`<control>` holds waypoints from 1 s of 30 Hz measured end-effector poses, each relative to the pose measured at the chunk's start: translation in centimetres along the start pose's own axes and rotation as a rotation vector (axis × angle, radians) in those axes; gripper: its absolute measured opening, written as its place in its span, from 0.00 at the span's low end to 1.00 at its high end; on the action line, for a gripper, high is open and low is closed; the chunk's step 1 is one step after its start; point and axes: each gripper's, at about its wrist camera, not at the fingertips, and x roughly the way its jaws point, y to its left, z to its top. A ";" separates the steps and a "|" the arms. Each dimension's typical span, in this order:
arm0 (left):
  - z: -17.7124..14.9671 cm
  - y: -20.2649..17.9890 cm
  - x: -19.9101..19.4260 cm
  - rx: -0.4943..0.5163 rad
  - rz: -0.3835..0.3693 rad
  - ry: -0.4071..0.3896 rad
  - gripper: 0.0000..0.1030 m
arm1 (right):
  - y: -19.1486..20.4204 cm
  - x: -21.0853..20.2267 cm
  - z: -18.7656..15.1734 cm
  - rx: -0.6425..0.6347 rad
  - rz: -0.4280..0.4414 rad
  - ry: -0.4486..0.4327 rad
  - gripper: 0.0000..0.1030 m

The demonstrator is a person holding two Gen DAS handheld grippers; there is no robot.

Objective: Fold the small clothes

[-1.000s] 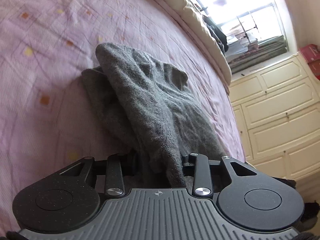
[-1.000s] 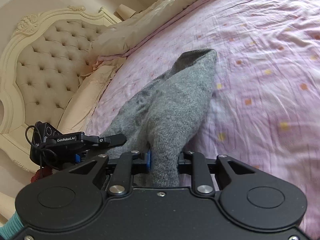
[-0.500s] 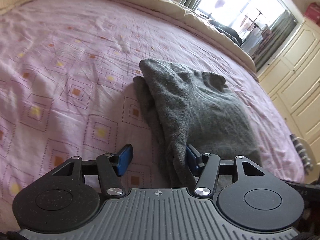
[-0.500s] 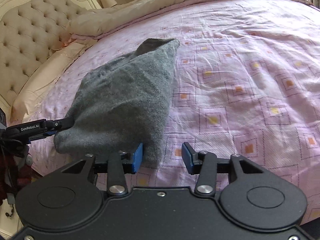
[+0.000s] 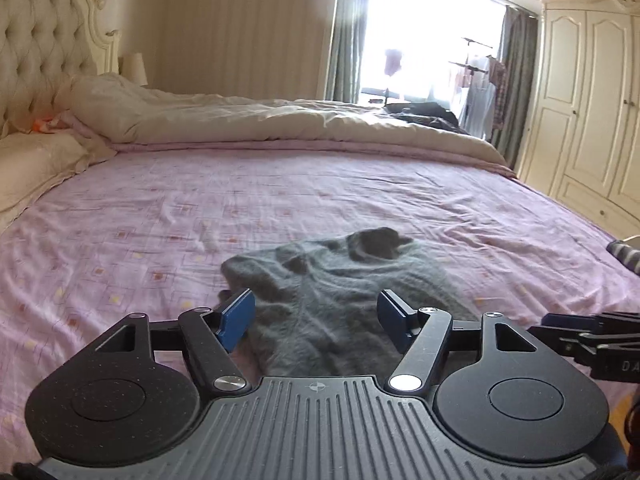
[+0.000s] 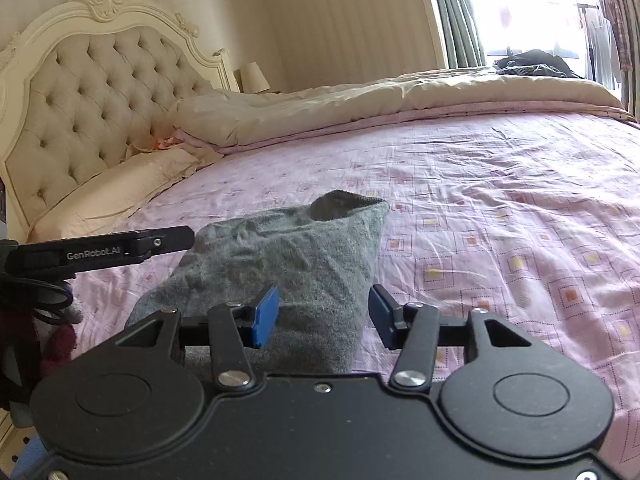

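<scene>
A small grey knitted garment (image 5: 340,280) lies folded in a loose heap on the pink patterned bedsheet (image 5: 160,216), near the front edge of the bed. My left gripper (image 5: 316,314) is open, its blue pads just above the garment's near edge, holding nothing. In the right wrist view the same garment (image 6: 288,256) lies under my right gripper (image 6: 322,312), which is open and empty. The left gripper's finger (image 6: 120,250) shows to the left of the garment.
A beige quilt (image 5: 280,120) is bunched along the far side of the bed. A tufted cream headboard (image 6: 100,92) and pillow (image 6: 108,196) are at the left. White wardrobes (image 5: 580,100) stand at the right, beside a bright window (image 5: 424,44).
Both grippers opened and let go of the grey garment, which now rests on the sheet. Both have drawn back and tilted up, so more of the room shows.
</scene>
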 end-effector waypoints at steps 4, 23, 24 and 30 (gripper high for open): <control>-0.9 -1.7 1.8 0.011 -0.003 -0.034 0.64 | -0.2 0.5 0.1 -0.013 -0.012 0.005 0.56; -4.7 -1.1 4.2 0.041 0.015 0.081 0.69 | 1.2 10.7 5.4 -0.186 0.207 0.072 0.60; -4.7 -1.1 4.2 0.038 0.016 0.081 0.70 | 1.4 11.5 5.5 -0.199 0.217 0.090 0.60; -4.8 -1.0 4.2 0.029 0.017 0.084 0.72 | 0.8 16.9 5.6 -0.269 0.125 0.171 0.60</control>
